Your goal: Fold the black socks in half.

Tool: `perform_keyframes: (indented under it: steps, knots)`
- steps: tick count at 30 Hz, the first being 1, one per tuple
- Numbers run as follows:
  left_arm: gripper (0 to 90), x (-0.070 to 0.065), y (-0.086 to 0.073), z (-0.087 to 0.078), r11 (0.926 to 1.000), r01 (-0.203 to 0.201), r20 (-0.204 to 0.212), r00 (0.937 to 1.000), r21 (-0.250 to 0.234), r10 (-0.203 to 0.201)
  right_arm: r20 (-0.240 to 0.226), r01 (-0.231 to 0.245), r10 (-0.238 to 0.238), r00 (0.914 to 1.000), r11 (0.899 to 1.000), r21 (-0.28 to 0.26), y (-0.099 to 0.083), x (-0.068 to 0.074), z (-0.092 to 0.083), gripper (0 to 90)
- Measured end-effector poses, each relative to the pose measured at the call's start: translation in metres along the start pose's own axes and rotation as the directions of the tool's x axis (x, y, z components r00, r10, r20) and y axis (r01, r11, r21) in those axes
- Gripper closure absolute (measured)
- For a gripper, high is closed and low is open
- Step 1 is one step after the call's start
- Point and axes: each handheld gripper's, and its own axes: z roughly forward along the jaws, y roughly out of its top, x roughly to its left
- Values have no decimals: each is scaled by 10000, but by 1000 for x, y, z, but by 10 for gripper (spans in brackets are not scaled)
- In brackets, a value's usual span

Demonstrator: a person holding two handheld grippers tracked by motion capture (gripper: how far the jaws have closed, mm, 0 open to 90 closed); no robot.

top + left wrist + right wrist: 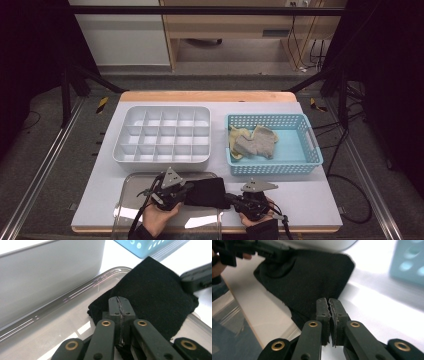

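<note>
A black folded cloth (pixel 207 192) lies across the right end of a clear plastic tray (pixel 131 181) near the table's front edge. My left gripper (pixel 187 192) is at the cloth's left end. In the left gripper view its jaws (pixel 119 300) are pressed together with the cloth (pixel 155 290) caught under and between them. My right gripper (pixel 229 198) meets the cloth's right edge. In the right gripper view its jaws (pixel 329 301) are closed at the border of the cloth (pixel 312 277), and the fabric appears to be pinched there.
A white divided organizer box (pixel 120 150) stands behind the tray. To its right a blue perforated basket (pixel 275 169) holds grey and yellow socks (pixel 255 142). The tray's rim (pixel 75 293) runs close beside the organizer's wall (pixel 50 272).
</note>
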Motion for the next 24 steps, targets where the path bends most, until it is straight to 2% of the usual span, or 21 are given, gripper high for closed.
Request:
perform_keyframes:
  steps: [3,5,9,13,16,21,24]
  knots:
    - [893,-4,1,3,9999,147,381,9992,-41,-145,508,326,-315,9982,9993,-197,5,-4,-8,872]
    - [891,-8,2,5,10000,-1,309,9995,-52,2,684,352,-339,9971,9992,-181,6,-6,-10,869]
    - [881,-10,2,6,10000,-79,278,9996,-26,80,781,466,-463,9959,9989,-17,6,-9,-8,810]
    - [881,-10,2,5,10000,-84,266,9996,-20,85,801,238,-195,9966,9983,-526,7,-10,-15,726]
    - [880,-11,2,5,9999,-115,249,9996,-23,115,833,229,-187,9963,9985,-490,4,-9,-13,674]
    - [881,-11,2,6,9999,-104,258,9996,-28,104,845,218,-229,9962,9997,137,-5,-11,-1,693]
    - [881,-12,2,5,9999,-133,239,9996,-1,133,680,170,-177,9975,9998,111,-7,-10,2,755]
